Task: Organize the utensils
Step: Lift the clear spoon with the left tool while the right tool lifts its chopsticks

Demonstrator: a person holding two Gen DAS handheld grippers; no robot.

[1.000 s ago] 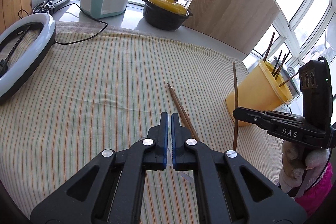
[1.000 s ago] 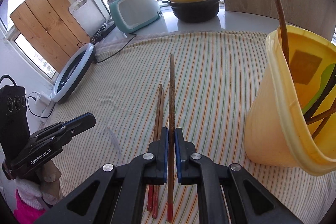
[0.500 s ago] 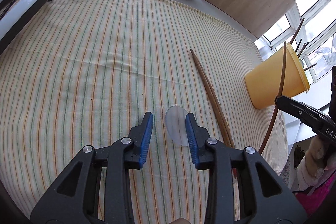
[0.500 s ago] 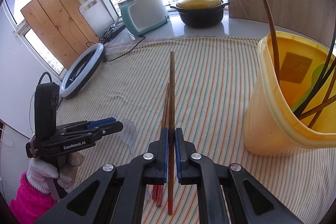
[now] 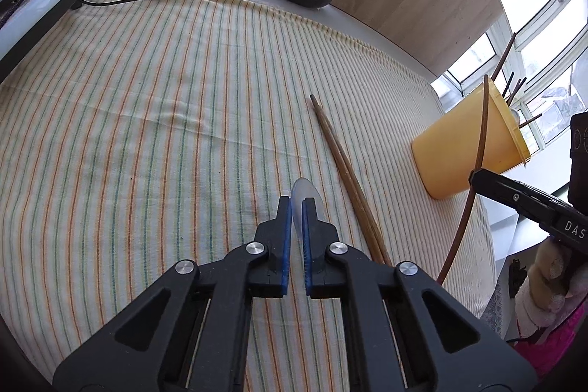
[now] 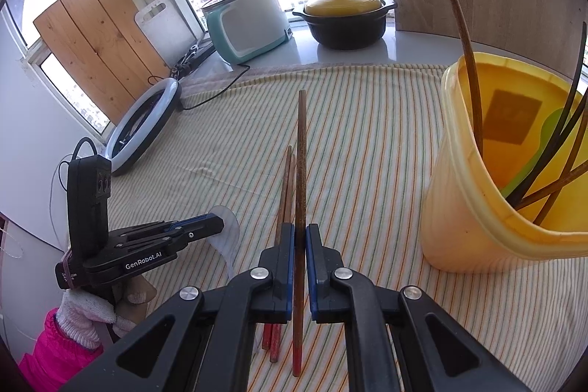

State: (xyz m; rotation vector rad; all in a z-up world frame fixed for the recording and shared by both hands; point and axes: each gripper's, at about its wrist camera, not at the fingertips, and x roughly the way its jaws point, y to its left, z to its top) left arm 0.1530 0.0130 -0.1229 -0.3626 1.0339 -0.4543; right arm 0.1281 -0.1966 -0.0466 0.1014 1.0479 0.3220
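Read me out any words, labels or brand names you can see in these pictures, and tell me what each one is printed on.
"GenRobot.AI": white print on the side of the left claw, seen from the right wrist view.
"DAS": white letters on the side of the right claw, seen from the left wrist view, cut off at the frame edge.
Small white print at the left claw's rear end: too small to read.

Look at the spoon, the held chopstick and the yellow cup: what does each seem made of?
Spoon: translucent, probably plastic; the stripes show through it.
Chopstick in the right gripper: matte brown, grainy, likely wood with a red-painted end.
Yellow cup: glossy, light glows through its wall, apparently plastic.
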